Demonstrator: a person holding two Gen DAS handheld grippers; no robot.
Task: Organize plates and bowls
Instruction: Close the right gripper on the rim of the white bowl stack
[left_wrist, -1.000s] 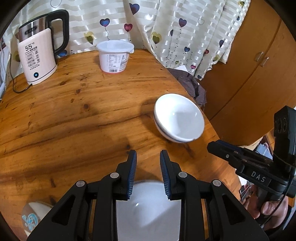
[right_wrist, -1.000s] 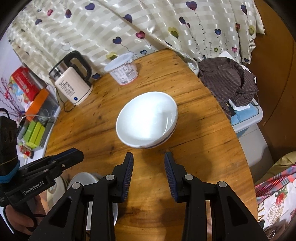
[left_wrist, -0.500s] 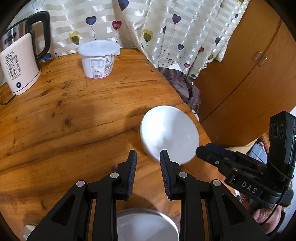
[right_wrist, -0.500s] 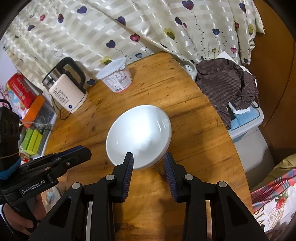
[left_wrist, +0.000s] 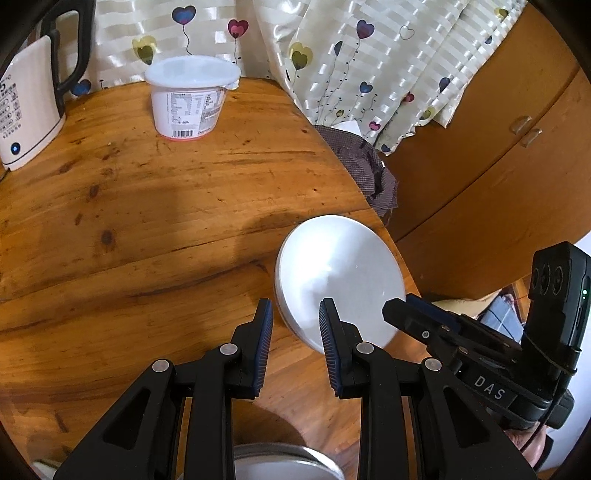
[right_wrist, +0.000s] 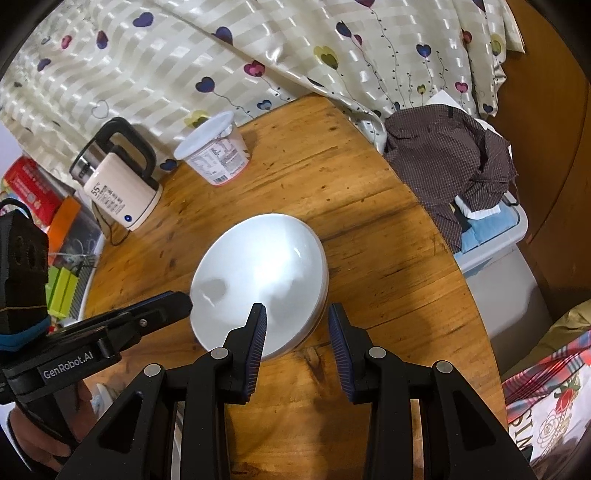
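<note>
**Both grippers closing in on the bowl stack**

Jaws parted on both sides, nothing gripped. Left gripper (left_wrist: 295, 334) parked right at the near-left rim of the stacked white bowls (left_wrist: 338, 280), one pad overlapping the rim in view, contact hard to call. Right gripper (right_wrist: 297, 332) straddling the near-right rim of the same stack (right_wrist: 258, 280), rim roughly between the pads but not pinched. Looks like the approach step: lining up for a two-sided grab. Next move probably needs a bit more reach, then a squeeze on opposite rims, kept level so the top bowl stays nested. Stack sitting near the tabletop (left_wrist: 147, 229) edge, so careful with sideways nudges. Further out: lidded tub (left_wrist: 188, 99), kettle (right_wrist: 122, 188), heart-print curtain (right_wrist: 221, 55), crumpled shirt (right_wrist: 450, 158).
</note>
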